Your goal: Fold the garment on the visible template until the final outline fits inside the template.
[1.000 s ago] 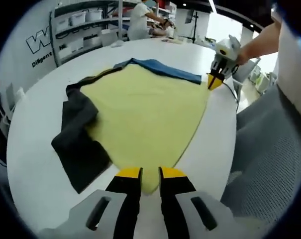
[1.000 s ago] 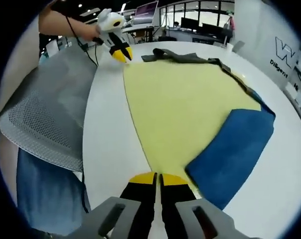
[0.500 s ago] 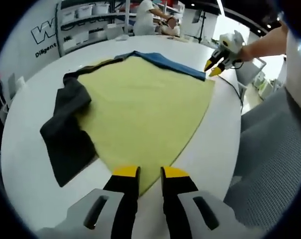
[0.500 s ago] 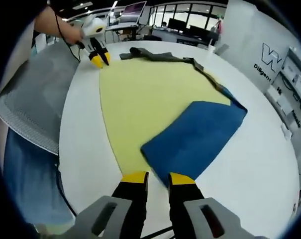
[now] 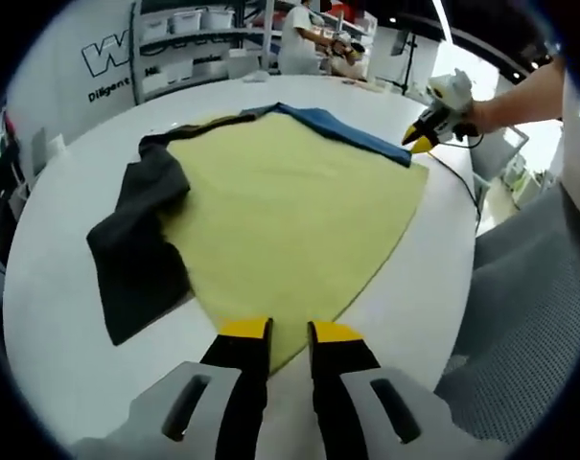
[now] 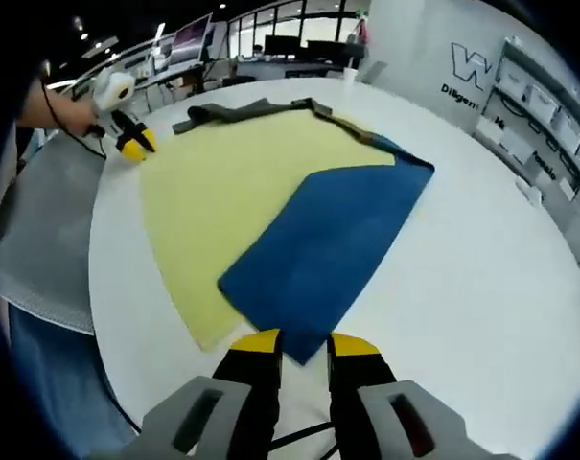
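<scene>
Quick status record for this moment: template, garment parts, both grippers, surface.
template: yellow template flat on white round table
blue part: blue cloth lying across template's edge, by right gripper
dark part: dark cloth off template's side
left gripper: left gripper open at template's corner
right gripper: open at blue cloth's corner

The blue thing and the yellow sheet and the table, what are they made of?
The blue garment looks like soft matte cloth: it lies limp and flat, with no shine. The yellow template seems a thin matte sheet, maybe fabric or felt; I cannot tell which. The white table looks hard and smooth, probably laminate or plastic, with a faint sheen.
</scene>
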The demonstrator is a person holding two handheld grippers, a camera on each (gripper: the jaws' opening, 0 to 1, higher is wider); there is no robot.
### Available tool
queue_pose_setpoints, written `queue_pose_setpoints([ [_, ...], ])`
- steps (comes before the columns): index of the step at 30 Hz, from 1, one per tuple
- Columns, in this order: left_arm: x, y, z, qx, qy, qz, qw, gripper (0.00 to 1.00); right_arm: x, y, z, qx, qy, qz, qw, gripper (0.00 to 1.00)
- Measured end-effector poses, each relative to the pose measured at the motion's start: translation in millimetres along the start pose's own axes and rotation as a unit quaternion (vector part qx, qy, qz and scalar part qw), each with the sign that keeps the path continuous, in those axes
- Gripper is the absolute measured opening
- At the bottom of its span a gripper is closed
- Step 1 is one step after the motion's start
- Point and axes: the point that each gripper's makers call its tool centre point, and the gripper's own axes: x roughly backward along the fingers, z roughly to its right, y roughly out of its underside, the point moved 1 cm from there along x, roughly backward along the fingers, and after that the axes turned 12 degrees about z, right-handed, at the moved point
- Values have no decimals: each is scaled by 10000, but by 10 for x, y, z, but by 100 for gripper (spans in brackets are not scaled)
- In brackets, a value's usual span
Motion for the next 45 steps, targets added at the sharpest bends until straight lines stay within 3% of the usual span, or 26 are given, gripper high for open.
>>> queue_pose_setpoints([
  [3, -3, 0, -4, 13, -19, 6, 10000, 14, -16, 11, 14, -254, 59, 15, 9997, 15],
  [10, -9, -4, -5, 54, -65, 13, 10000, 14, -50, 31, -40, -357, 87, -88, 9993, 12],
  [12, -10, -3, -7, 54, -77, 17, 10000, 14, -42, 23, -20, 47, 149, -114, 9998, 9],
  [14, -12, -1, -10, 62, -89, 16, 9999, 13, -44, 44, -51, -67, 88, -174, 9998, 0],
  [20, -14, -2, 2, 73, -98, -4, 9999, 13, -7, 69, 64, 86, 159, -234, 9996, 0],
  [29, -15, -6, 4, 54, -98, -90, 9999, 12, 205, 134, 759, 64, 706, -320, 9970, 0],
  [34, -19, -7, 2, 39, -92, -173, 9998, 11, 299, 271, 1178, -11, 970, -491, 9941, 0],
  [45, -28, -12, -16, 35, -91, -354, 9993, 10, 402, 377, 1949, 115, 1306, -830, 9879, 0],
])
